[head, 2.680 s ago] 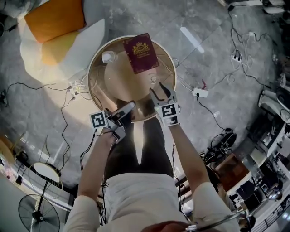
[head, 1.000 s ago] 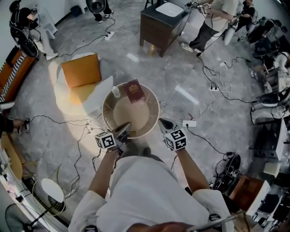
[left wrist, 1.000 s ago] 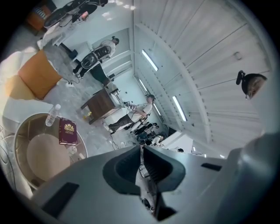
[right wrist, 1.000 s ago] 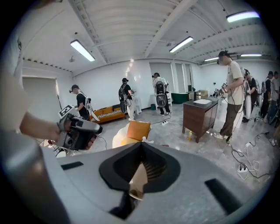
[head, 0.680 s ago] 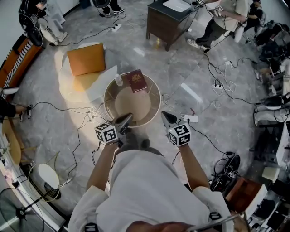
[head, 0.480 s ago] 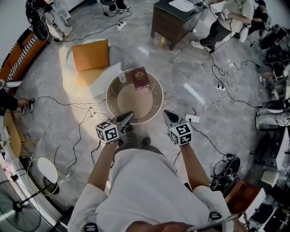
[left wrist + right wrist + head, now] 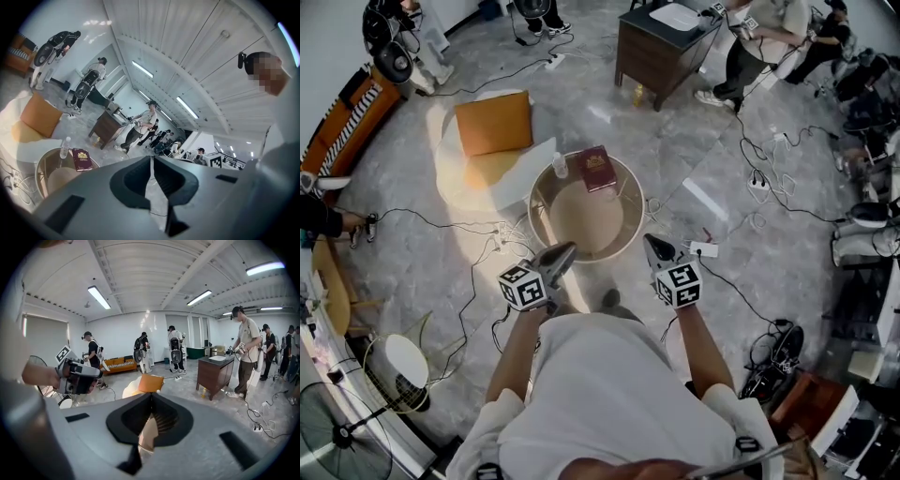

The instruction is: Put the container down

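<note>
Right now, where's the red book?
In the head view, near the centre, the red book lies on the far edge of the round table, just right of the small bottle.

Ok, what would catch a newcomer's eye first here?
The round tan container on the gray floor straight ahead, with a maroon book and a small bottle at its far edge. Nearer, the left hand-held gripper and the right hand-held gripper hover shut and empty.
</note>
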{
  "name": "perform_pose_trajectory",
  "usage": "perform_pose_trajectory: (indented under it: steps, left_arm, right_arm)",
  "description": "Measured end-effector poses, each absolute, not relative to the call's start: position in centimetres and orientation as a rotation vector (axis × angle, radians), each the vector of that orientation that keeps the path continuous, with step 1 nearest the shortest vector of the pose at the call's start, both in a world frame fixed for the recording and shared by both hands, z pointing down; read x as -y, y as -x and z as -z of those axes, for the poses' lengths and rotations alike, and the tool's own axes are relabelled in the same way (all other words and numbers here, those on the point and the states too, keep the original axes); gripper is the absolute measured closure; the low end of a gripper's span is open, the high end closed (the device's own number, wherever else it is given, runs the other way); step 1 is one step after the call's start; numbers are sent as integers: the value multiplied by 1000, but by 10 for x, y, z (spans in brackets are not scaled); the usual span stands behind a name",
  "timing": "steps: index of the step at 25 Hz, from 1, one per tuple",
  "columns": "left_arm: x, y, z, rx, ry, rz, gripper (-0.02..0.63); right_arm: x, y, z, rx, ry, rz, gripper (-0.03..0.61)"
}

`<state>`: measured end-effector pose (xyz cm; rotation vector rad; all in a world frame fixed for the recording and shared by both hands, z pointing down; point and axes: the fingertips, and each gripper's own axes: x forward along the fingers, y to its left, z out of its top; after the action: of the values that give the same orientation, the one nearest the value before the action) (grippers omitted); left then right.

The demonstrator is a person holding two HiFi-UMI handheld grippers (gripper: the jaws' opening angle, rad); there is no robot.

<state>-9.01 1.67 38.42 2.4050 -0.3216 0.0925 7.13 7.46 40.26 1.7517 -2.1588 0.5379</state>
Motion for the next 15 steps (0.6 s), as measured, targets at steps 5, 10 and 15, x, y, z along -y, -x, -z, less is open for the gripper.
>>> perform_pose_trajectory:
  steps: [5, 10, 15]
  left_arm:
    - [0, 114, -370, 310, -2438, -94, 589]
    - [13, 133, -359, 280, -2451, -87, 589]
    - [22, 141, -355, 260, -2457, -90, 589]
  right_arm:
    - [-66, -52, -389, 2119, -1768, -482, 583]
    - [-58, -31, -367, 2120, -1807, -431, 582]
    - [-54, -26, -354, 2126, -1866, -421, 583]
